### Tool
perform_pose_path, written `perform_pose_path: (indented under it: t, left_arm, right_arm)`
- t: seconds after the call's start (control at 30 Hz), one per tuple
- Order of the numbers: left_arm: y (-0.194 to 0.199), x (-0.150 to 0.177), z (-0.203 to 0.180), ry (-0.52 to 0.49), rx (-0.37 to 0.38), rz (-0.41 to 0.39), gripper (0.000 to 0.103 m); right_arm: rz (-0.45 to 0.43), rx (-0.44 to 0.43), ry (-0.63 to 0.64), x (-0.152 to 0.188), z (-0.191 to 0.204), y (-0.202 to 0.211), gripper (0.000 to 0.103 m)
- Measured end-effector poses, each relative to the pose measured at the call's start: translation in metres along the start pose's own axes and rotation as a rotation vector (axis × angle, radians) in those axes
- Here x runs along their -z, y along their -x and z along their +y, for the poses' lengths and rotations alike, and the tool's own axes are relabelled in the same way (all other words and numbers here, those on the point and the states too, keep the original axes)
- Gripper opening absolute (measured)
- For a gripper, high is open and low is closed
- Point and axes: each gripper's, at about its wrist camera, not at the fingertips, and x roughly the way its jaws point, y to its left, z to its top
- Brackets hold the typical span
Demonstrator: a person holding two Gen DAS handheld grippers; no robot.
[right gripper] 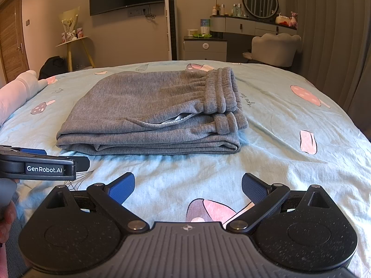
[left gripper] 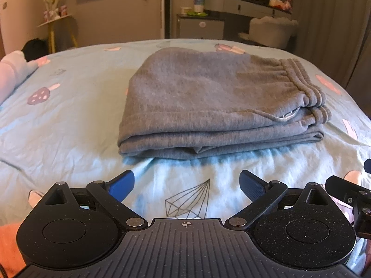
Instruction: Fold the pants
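Grey sweatpants (left gripper: pixel 208 102) lie folded in a flat stack on the light blue bed sheet (left gripper: pixel 69 115), waistband at the right. They also show in the right wrist view (right gripper: pixel 150 115). My left gripper (left gripper: pixel 186 181) is open and empty, held over the sheet just short of the stack's near edge. My right gripper (right gripper: pixel 188 183) is open and empty, also short of the stack. The left gripper's side shows at the left edge of the right wrist view (right gripper: pixel 44 165).
A pink and white pillow (right gripper: pixel 16 92) lies at the bed's left edge. Beyond the bed stand a yellow side table (right gripper: pixel 74 46), a tower fan (right gripper: pixel 171 27), a grey cabinet (right gripper: pixel 205 47), a vanity with mirror (right gripper: pixel 259 24) and a chair (right gripper: pixel 276 48).
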Motion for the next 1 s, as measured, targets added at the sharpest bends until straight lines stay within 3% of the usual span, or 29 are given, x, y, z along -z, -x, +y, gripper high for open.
perform_pose_path:
  t: [1.0]
  left_arm:
    - [-0.0047,0.0017,-0.003,-0.03,-0.008,0.04,0.1]
  right_arm:
    - [0.005,0.014,-0.004,0.0015,0.0015,0.0026,0.099]
